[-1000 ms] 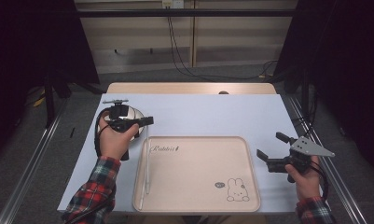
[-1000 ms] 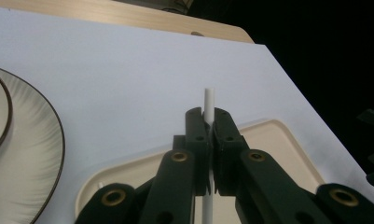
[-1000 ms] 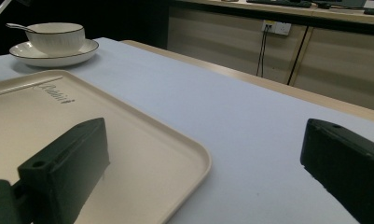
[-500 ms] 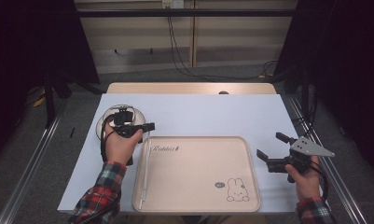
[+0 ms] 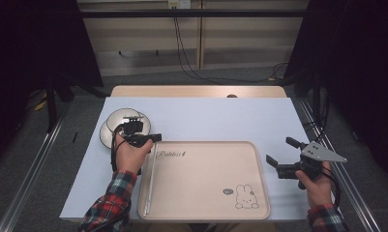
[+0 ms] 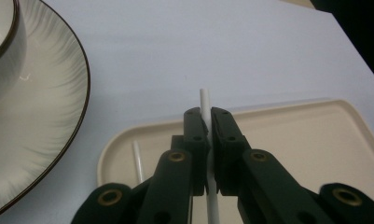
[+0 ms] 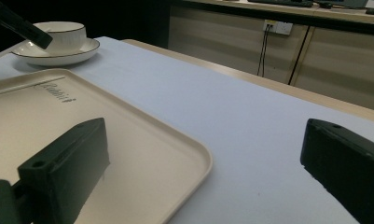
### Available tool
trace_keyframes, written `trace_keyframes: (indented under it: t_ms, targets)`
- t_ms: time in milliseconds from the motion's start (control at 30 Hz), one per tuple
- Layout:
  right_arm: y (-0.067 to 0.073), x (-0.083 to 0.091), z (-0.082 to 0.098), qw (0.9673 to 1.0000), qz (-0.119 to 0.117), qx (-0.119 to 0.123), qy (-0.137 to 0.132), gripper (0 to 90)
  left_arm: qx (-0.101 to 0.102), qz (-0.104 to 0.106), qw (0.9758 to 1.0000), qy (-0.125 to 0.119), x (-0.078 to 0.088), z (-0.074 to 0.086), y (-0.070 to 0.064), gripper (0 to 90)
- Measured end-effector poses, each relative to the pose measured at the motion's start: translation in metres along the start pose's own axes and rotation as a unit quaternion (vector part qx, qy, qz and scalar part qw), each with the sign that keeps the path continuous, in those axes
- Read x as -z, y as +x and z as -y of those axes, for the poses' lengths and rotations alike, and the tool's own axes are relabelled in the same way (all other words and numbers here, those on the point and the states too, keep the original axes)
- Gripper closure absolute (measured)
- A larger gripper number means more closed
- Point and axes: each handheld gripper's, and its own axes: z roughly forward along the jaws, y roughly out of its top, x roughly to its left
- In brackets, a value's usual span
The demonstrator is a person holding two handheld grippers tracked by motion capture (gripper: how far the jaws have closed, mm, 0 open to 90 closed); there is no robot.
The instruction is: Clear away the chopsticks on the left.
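White stick point(image 6: 204, 100) — between left tongs point(image 6: 207, 114)

bowl point(image 7: 63, 31) on saucer point(image 5: 109, 133), wall socket point(image 7: 278, 27)

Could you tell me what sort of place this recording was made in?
Probably a lab recording bay, not a home: dark curtains flank the covered table, metal floor rails run alongside it, and loose cables hang from a wall socket.
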Motion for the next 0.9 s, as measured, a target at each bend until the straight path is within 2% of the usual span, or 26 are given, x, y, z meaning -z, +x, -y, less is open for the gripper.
trace_keyframes:
  t_ms: [167, 500, 567, 733, 900]
  targets:
    - [-0.001, 0.000, 0.000, 1.0000, 0.003, -0.001, -0.001, 0.4, -0.003, -0.015, 0.9998, 0.011, -0.007, 0.004, 0.001, 85.6]
    - [-0.001, 0.000, 0.000, 1.0000, 0.001, 0.002, 0.003, 0.5, -0.003, -0.030, 0.9992, 0.025, -0.019, 0.011, 0.005, 84.8]
    - [-0.001, -0.001, 0.000, 1.0000, 0.001, 0.002, 0.002, 0.5, -0.013, -0.039, 0.9987, 0.030, -0.021, 0.013, 0.007, 84.3]
    - [0.000, -0.001, 0.001, 1.0000, 0.000, 0.001, 0.003, 0.5, -0.005, -0.045, 0.9983, 0.036, -0.026, 0.017, 0.010, 84.0]
    - [0.000, -0.001, 0.001, 1.0000, 0.001, 0.001, 0.004, 0.5, -0.009, -0.053, 0.9976, 0.044, -0.027, 0.020, 0.013, 83.6]
